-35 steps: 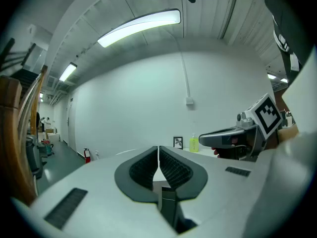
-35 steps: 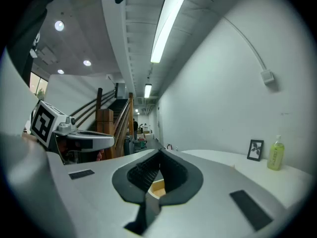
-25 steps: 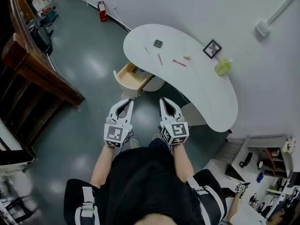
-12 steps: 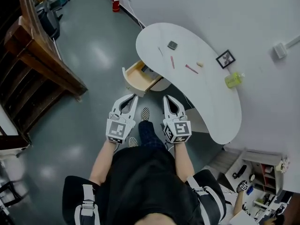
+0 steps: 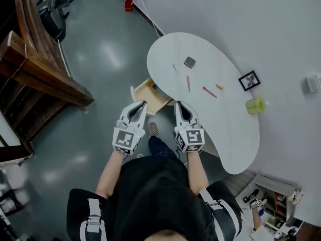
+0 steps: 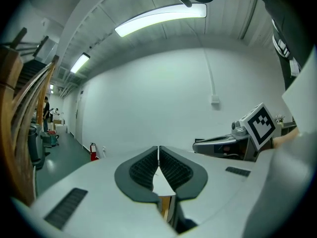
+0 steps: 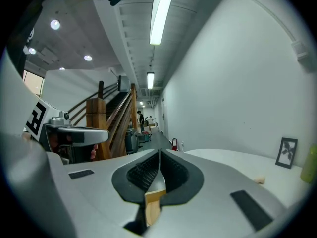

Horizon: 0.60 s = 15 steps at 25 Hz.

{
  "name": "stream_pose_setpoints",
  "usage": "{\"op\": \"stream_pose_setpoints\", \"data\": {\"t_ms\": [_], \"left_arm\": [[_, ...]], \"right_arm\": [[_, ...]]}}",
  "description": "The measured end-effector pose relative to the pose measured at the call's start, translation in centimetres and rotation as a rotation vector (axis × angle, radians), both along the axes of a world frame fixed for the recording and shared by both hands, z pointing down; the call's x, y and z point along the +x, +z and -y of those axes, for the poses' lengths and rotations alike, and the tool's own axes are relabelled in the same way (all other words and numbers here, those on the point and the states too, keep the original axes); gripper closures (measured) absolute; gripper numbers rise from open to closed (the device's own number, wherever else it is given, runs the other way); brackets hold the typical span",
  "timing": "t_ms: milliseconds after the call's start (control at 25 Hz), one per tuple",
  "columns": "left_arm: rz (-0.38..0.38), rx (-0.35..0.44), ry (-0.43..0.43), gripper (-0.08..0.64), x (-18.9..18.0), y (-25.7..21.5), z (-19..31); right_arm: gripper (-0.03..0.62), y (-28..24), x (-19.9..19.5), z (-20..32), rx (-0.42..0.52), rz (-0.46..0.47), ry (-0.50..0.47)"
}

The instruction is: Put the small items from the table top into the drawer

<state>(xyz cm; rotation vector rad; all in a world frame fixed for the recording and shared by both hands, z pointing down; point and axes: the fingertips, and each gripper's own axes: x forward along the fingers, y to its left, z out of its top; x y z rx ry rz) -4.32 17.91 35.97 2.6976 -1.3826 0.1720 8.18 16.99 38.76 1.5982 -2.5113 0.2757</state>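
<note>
Long ceiling lamps (image 6: pixel 161 16) are lighting the room evenly and are glaring white in both gripper views. In the dim, greyish head view the glossy floor (image 5: pixel 113 56) is reflecting soft bright patches, and the white table (image 5: pixel 230 129) is standing out pale. Both gripper views are bending straight lines and darkening to black at the corners.

Left tongs (image 5: pixel 142 103) and right tongs (image 5: pixel 178 104) hover, tips together, beside the open drawer (image 5: pixel 150 95); small items (image 5: pixel 189 62) lie on the white counter (image 5: pixel 235 129).
</note>
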Motion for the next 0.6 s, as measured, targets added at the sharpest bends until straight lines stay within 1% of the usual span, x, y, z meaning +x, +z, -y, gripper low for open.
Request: {"op": "stream_pose_setpoints", "data": {"t_ms": [280,440,600], "left_arm": [[0.013,-0.057,0.001,0.535,1.9,2.1,6.9],[0.012,-0.082,0.019,0.535,4.1,3.3,10.6],[0.021,-0.111,0.06,0.535,6.7,4.8,13.4]], "right_arm": [[0.56,2.3,2.4,7.6,-0.051,-0.002,0.005],[0.56,3.4,4.4,11.1,-0.071,0.003,0.016],[0.56,4.7,6.5,13.8,-0.094,0.011,0.035]]}}
